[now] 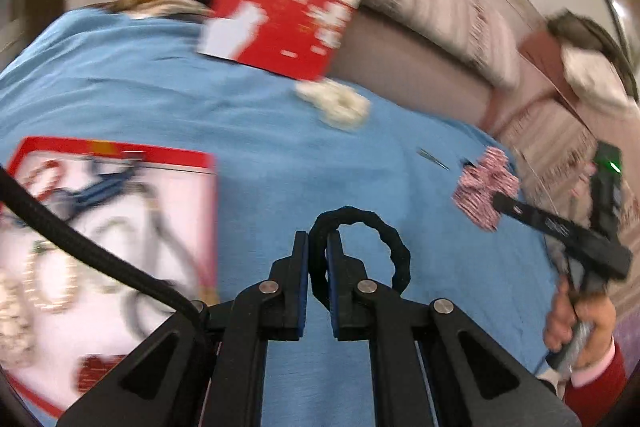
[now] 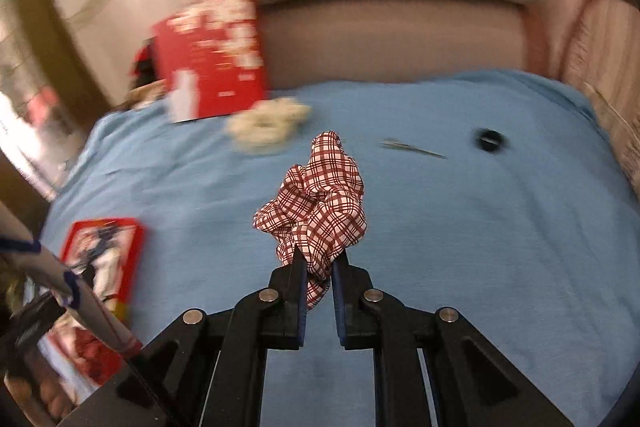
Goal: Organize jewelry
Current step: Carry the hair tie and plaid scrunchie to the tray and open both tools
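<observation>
Gripping scrunchies: left tool (image 1: 317,239) black (image 1: 360,251) (seemingly), right tool (image 2: 320,259) plaid (image 2: 320,199).

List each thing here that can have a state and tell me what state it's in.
Left gripper: shut on thin black hair tie.
Right gripper: shut on red-and-white checked fabric scrunchie.
Fluffy cream scrunchie: lying loose on blue cloth.
Red-rimmed jewelry box: open, partly filled.

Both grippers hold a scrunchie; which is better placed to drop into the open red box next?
Left, probably: the left gripper with the black scrunchie sits beside the open red box; the right gripper with the plaid scrunchie is farther.
</observation>
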Demonstrator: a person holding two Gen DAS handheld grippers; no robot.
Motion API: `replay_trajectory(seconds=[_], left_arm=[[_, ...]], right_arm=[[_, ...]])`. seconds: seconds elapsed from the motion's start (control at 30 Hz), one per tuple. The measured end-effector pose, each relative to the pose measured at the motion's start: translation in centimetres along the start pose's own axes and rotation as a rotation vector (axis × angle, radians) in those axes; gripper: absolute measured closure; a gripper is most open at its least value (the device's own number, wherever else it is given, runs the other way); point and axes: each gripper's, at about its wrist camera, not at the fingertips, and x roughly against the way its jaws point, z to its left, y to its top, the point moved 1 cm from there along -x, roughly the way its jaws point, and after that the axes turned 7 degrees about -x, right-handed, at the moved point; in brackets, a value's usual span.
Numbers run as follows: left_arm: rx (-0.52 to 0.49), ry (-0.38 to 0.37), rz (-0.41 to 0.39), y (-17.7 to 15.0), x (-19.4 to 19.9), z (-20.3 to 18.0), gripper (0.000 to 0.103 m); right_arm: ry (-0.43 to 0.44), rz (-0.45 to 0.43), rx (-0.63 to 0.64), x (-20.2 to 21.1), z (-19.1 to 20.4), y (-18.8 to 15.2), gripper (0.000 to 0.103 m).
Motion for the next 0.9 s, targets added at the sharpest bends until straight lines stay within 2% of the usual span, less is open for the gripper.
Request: replay_trajectory(seconds=[0.23,0.33,0.47,0.57,0.67,0.87,0.9], left_arm=[[0.177,0.144,0.007,-1.7,4.8,10.1,0.095],[0.220,0.228,0.015,-3.3,6.6,12.5,0.095],[0.301,0.244,0.071,-5.8,7.0,14.9,0.095],[0.321,0.341,0.114,-6.6,6.5,16.3,0.095],[0.323,0.426,0.129,-7.1,6.4,17.4,0.095],[0.352,0.371,0.094,-7.0,6.8,18.3,0.093],[0.353,0.356,0.081,-6.9,7.0,18.3,0.088]], right_arm=[[0.212,0.081,0.113,-1.1,11.5,-2.7,0.091],[0.268,0.114,0.150,-2.1,15.5,-4.1,0.091],[0.347,0.180,0.186,-3.6,20.4,-6.5,0.091],[0.387,0.235,0.201,-4.8,23.1,-8.4,0.091],[0.385,0.267,0.229,-5.9,25.0,-10.3,0.091],[0.333,0.325,0.280,-9.2,26.8,-13.0,0.091],[0.319,0.331,0.291,-9.7,26.9,-13.4,0.091]])
